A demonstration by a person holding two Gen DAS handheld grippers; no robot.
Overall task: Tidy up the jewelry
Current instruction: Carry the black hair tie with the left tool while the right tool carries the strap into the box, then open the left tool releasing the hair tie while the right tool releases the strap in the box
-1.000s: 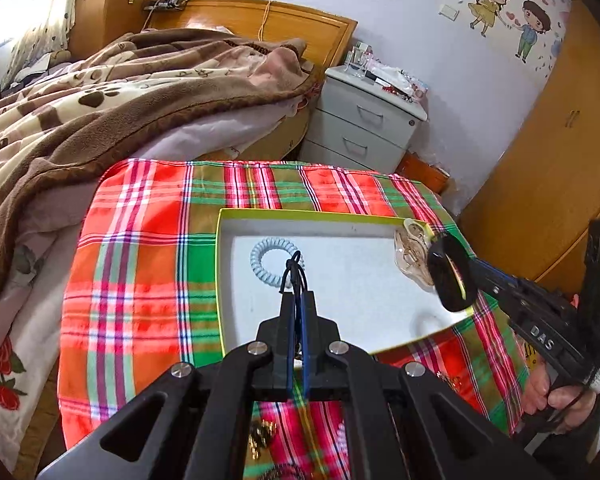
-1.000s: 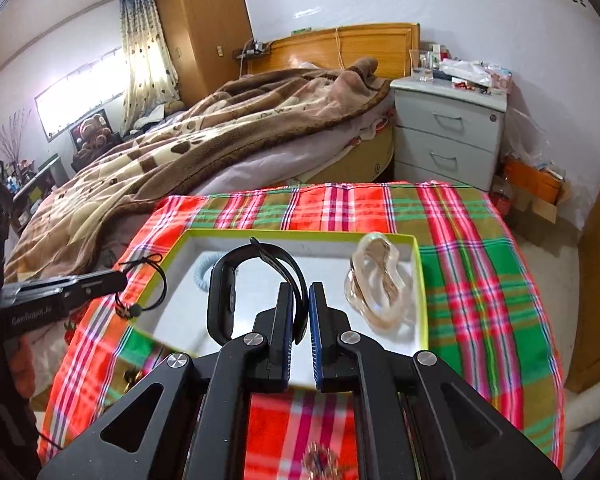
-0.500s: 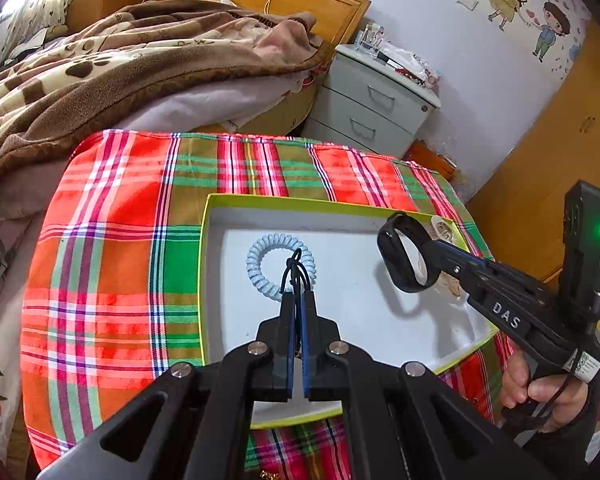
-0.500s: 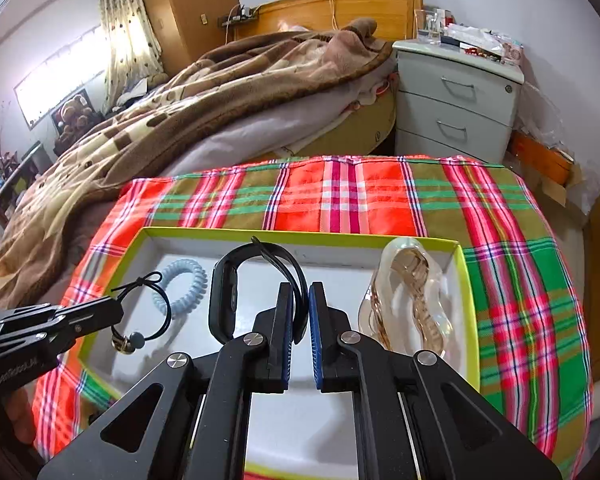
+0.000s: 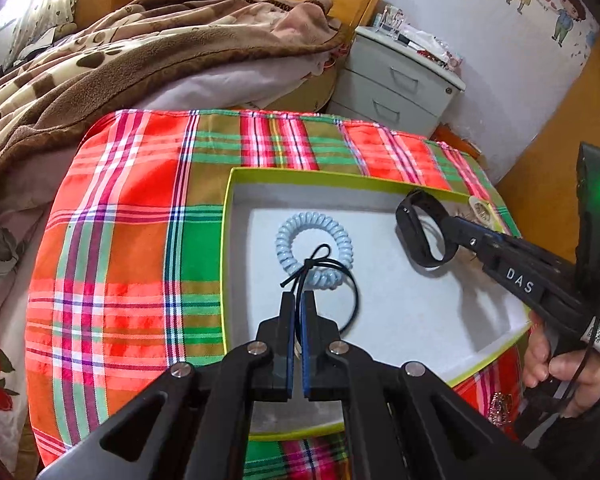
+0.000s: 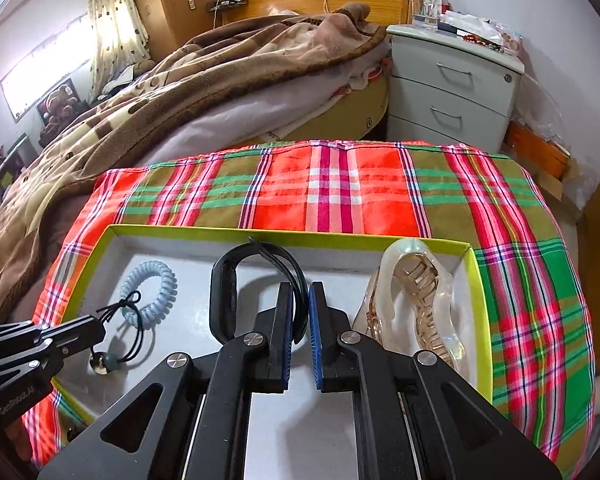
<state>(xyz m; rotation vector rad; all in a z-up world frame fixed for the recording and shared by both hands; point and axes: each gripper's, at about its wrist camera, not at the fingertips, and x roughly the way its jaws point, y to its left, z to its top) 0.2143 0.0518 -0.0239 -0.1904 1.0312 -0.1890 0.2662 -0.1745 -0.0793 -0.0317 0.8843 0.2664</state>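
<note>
Plaid cloth in red, green and olive covers the desk, and on it we see a shallow white cardboard box with a lime-green rim, its floor mostly bare between the pieces already lying in it. Behind the desk a bed with a brown paw-print blanket presses close on the left, and a pale grey two-drawer nightstand stands at the far right, so the free room lies mainly above the box and along the cloth on its far and right sides.

Our left tongs are clamped together on a thin black elastic hair tie, whose knotted bow overlaps a pale blue spiral hair coil resting on the box floor near the left wall. From the right wrist view the tie's loop hangs down with a small bead at its end, close to the floor; we cannot tell whether it touches.

Our right tongs are closed on a black looped wristband, held over the middle of the box, clear of the coil. Just right of them a translucent amber claw hair clip lies against the right wall.

Below the near rim, something glittery on the cloth is too blurred to name, and the tongs' frames hide the box's near edge.
</note>
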